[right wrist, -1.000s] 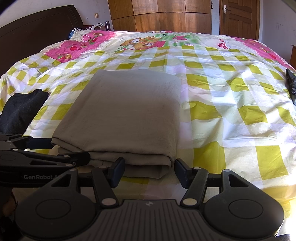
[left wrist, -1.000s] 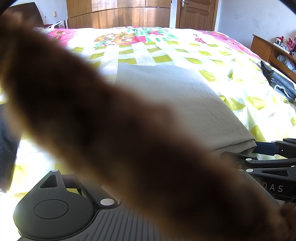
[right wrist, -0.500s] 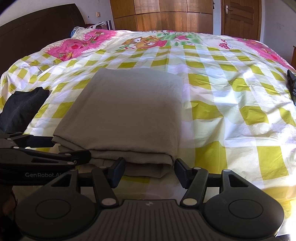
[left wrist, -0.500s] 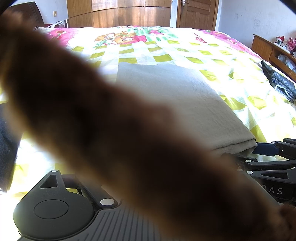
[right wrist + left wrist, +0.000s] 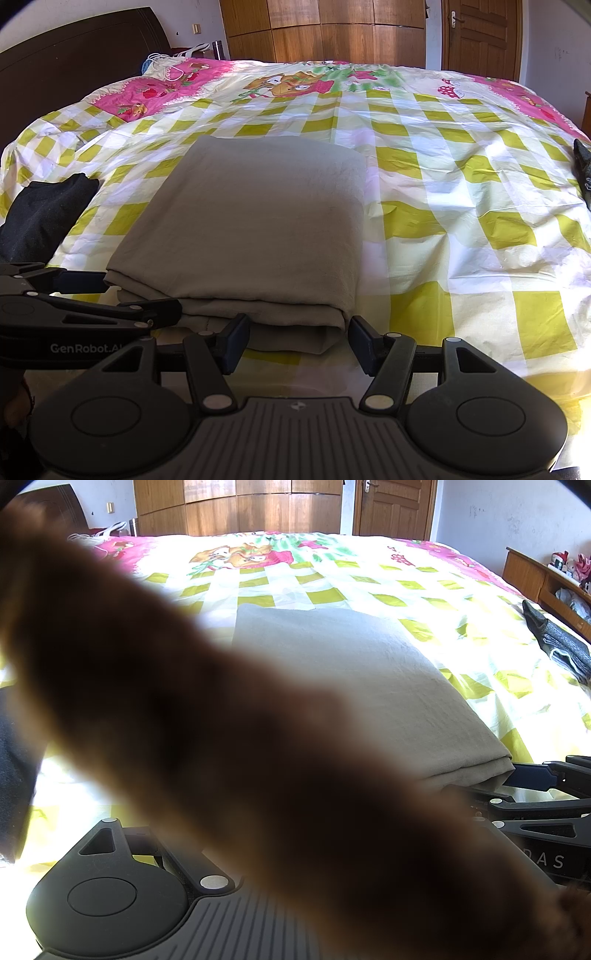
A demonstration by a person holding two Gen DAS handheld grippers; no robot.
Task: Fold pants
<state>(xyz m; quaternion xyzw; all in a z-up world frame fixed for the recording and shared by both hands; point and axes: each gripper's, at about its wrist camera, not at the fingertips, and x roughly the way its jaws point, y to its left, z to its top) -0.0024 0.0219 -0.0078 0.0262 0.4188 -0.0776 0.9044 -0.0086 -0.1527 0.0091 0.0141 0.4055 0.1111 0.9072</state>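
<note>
- Bedroom, bed (image 5: 461, 206) with checked yellow-white cover; wooden wardrobe and door at far wall.
- Pants (image 5: 258, 236), grey, lying near the front edge of the bed as a flat rectangular stack, several layers visible at the near edge. Looks folded; corners roughly square, lowest layer sticking out a bit at the front.
- Judged near done: at most a tidy of that protruding layer or a final placement left.
- Right gripper (image 5: 297, 341): jaws apart, straddling the near right corner of the stack, pads not pressing the cloth, nothing held.
- Left gripper (image 5: 122, 299): seen side-on from the right wrist view, at the near left corner of the stack. Jaws appear apart with nothing clamped; own view mostly blocked by a blurred brown shape (image 5: 221, 738) close to the lens, identity unclear.
- Dark garment (image 5: 40, 218) on the bed left of the pants, close but not touching.
- Second dark garment (image 5: 554, 642) well off to the right, near the wooden side furniture (image 5: 532, 576).
- Open room: wide bare cover beyond and right of the stack; tight on the left.
- Front bed edge just below the grippers; little margin for pulling the stack nearer.
</note>
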